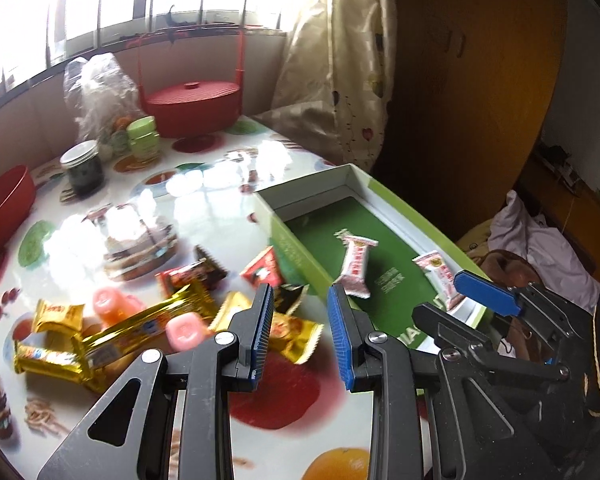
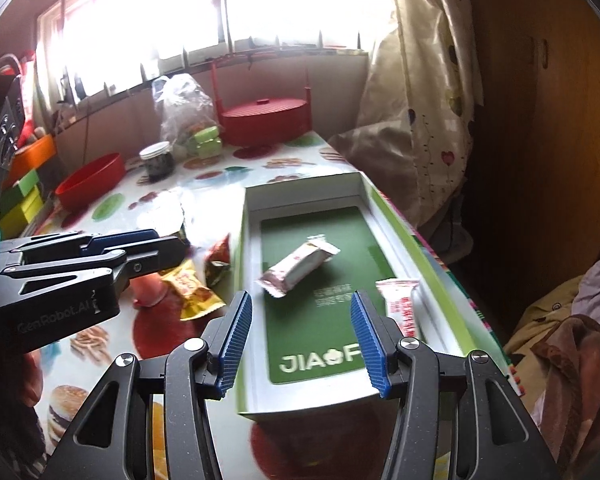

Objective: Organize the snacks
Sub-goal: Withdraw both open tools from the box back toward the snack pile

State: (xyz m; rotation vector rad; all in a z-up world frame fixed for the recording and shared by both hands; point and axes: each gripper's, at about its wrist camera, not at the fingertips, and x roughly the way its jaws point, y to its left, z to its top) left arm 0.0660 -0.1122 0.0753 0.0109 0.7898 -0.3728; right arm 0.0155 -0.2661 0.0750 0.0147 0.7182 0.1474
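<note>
An open green-and-white box (image 1: 380, 196) (image 2: 400, 216) lies on the table's right side. Two white-and-pink wrapped snacks lie in it: one in the middle (image 1: 355, 266) (image 2: 298, 266), one by the right wall (image 1: 440, 274) (image 2: 400, 304). A pile of gold, red and pink snacks (image 1: 140, 316) lies left of the box; part shows in the right wrist view (image 2: 192, 286). My left gripper (image 1: 300, 320) is open and empty above the table by the box's near left corner. My right gripper (image 2: 300, 332) is open and empty above the box's near end.
A red lidded basket (image 1: 196, 104) (image 2: 264, 116), a plastic bag (image 1: 96, 88), green jars (image 1: 142, 136), a dark jar (image 1: 82, 168) and a red bowl (image 1: 4, 200) (image 2: 90, 180) stand at the table's far side. A curtain (image 1: 340, 60) and wooden wardrobe (image 1: 480, 80) are to the right.
</note>
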